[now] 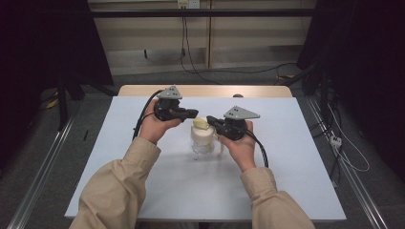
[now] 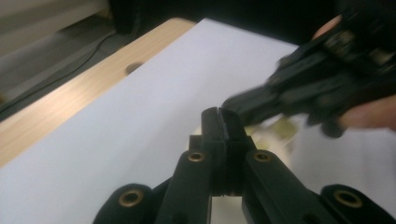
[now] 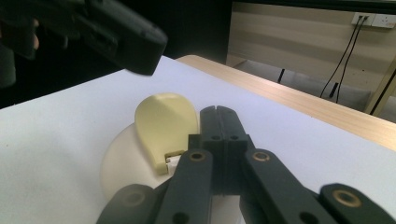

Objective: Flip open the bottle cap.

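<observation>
1. Left gripper (image 1: pixel 193 113) held above the white table cover (image 1: pixel 143 191), at about eleven o'clock from the cup; black jaws pressed flat together in the left gripper view, nothing between them, tips aimed toward three o'clock in the high view.
2. Right gripper (image 1: pixel 210 119) held at about three o'clock from the cup, jaws likewise closed tight on nothing, tips aimed toward nine o'clock, just beside the flap.
3. Clear cup (image 1: pixel 203 142) with a cream lid (image 1: pixel 201 136) standing upright near the middle of the table cover, between the two hands.
4. Pale yellow flap (image 3: pixel 166 123) raised from the lid, hinged at its lower end, tilted up; in the right gripper view just at nine o'clock of the closed jaw tips, contact not clear.
5. Left hand (image 1: pixel 155 126) wrapped round the left gripper's body, beige sleeve (image 1: pixel 119 186) entering from six o'clock; right hand (image 1: pixel 241 145) gripping the other body the same way.
6. Grey three-cornered plate (image 1: pixel 169 92) on top of the left gripper, another (image 1: pixel 241 113) on the right.
7. Gripper tips near each other above the lid, not touching in the high view.
8. Bare wooden table edge (image 1: pixel 205 90) showing at twelve o'clock beyond the cover; cables (image 1: pixel 191 67) on the floor behind.
</observation>
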Tool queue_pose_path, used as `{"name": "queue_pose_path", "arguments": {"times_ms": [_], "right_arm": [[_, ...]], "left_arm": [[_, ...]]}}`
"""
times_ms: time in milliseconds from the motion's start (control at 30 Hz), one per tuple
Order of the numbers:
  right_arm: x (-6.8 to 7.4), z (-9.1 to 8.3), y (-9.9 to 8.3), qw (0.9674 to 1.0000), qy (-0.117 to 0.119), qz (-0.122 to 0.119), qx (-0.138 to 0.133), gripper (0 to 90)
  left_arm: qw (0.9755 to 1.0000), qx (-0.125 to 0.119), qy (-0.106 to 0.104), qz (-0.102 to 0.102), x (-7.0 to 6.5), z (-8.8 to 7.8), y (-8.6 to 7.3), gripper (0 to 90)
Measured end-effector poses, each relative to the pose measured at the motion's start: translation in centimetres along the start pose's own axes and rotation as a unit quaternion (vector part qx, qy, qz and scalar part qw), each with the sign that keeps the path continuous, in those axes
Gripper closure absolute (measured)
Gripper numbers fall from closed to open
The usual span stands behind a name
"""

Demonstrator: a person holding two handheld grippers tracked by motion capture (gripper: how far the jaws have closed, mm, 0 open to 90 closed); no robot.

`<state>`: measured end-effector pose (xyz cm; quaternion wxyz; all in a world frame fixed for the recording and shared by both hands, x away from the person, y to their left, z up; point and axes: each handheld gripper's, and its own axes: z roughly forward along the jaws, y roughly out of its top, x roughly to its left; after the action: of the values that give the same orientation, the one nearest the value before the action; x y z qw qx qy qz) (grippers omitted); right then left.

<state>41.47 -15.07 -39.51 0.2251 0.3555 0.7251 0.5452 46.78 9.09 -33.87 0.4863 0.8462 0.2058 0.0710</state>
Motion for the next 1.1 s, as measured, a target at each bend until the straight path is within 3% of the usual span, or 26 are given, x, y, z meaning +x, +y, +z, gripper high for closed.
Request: {"name": "queue_pose_path", "arguments": {"times_ms": [67,133,267,367,467,1100], "right_arm": [[0.0,0.0,0.0,1.0,0.001,0.003,0.0,90.0],[-0.1,0.0,0.1,1.0,-0.001,0.005,0.001,90.0],[-0.1,-0.2,0.2,1.0,-0.006,0.0,0.005,90.0],[-0.3,-0.8,0.5,0.9999,-0.01,0.001,-0.002,90.0],[-0.1,-1.4,0.8,0.9998,-0.014,-0.014,0.008,90.0],[0.0,-2.7,0.3,0.9995,-0.006,-0.005,0.031,90.0]], "left_arm": [[0.9998,0.013,0.008,-0.01,0.6,0.0,-1.1,90.0],[0.9996,0.018,0.003,-0.021,1.0,0.3,-2.1,90.0],[0.9995,0.023,0.001,-0.024,1.1,0.7,-3.0,90.0],[0.9995,0.021,-0.005,-0.021,1.0,1.1,-3.0,90.0],[0.9997,0.017,-0.006,-0.016,0.7,1.2,-2.6,90.0],[0.9996,-0.001,-0.015,-0.022,0.4,1.2,-2.2,90.0]]}}
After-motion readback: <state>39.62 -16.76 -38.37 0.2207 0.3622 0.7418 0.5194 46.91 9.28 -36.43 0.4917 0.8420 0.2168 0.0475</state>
